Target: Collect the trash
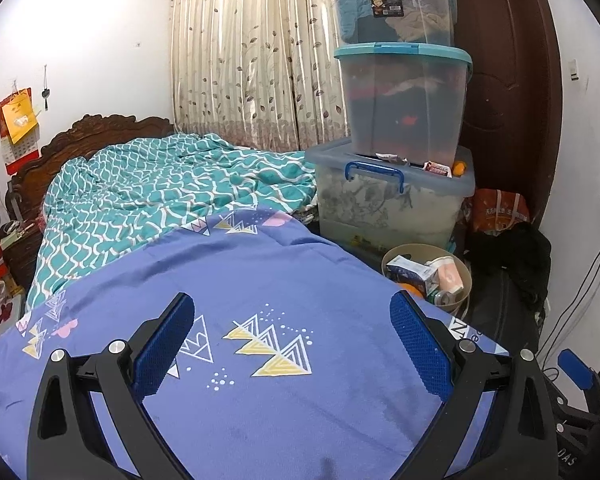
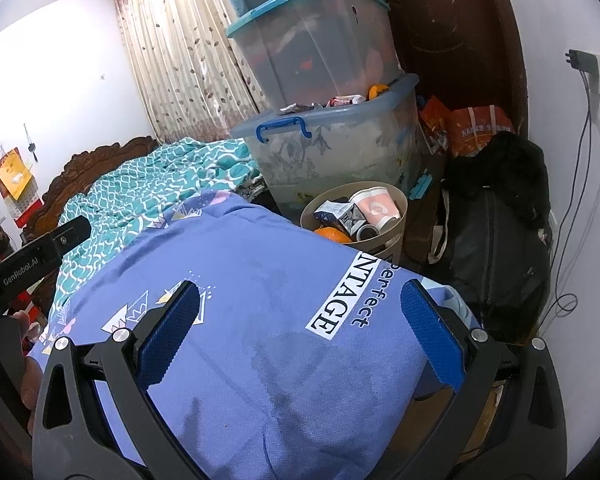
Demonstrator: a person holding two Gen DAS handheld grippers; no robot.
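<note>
A beige trash bin stands on the floor past the bed's corner. It holds a blue-white carton, a pink paper cup, an orange and a can. Wrappers and an orange lie on the lowest storage box's lid. My left gripper is open and empty above the blue bedsheet. My right gripper is open and empty above the same sheet.
Three stacked clear storage boxes stand by the curtain. A teal patterned quilt covers the far bed. A black bag, orange bags and wall cables crowd the floor at right.
</note>
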